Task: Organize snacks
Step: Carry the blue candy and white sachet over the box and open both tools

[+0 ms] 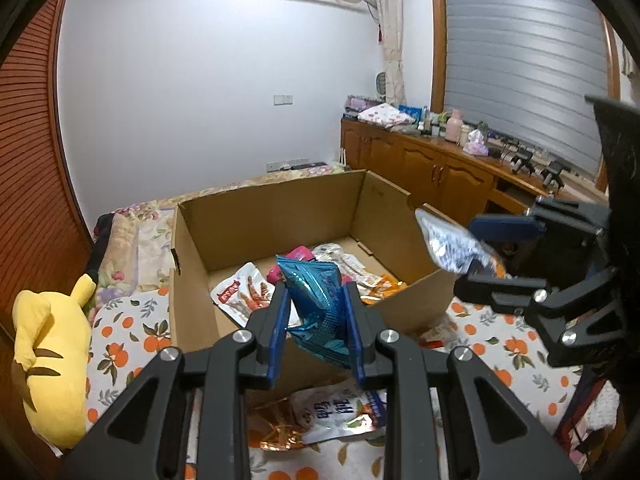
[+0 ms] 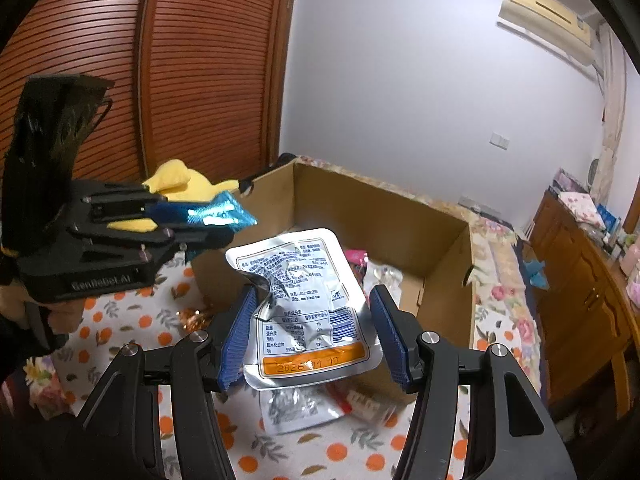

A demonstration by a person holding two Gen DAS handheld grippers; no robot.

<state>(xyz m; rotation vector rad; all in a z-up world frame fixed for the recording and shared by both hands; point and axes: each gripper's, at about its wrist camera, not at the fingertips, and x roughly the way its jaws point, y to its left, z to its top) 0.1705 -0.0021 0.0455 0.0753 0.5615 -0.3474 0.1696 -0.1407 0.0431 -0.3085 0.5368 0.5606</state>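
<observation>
An open cardboard box (image 1: 276, 216) stands on the bed and holds several snack packets (image 1: 240, 292). My left gripper (image 1: 318, 300) is shut on a shiny blue snack bag (image 1: 320, 304) and holds it above the box's near wall. It also shows in the right wrist view (image 2: 208, 220) with the blue bag (image 2: 216, 214). My right gripper (image 2: 312, 320) has its jaws wide apart around a silver pouch (image 2: 304, 304) with an orange band; the pouch touches the left pad (image 2: 240, 336) and hangs over the box edge (image 2: 448, 276). The right gripper also shows in the left wrist view (image 1: 480, 256).
Loose packets lie on the orange-print bedsheet before the box: a white and orange one (image 1: 340, 416) and a silver one (image 2: 296, 404). A yellow plush toy (image 1: 48, 352) lies at the left. A wooden cabinet (image 1: 432, 168) stands at the right, a slatted wardrobe (image 2: 180, 80) at the left.
</observation>
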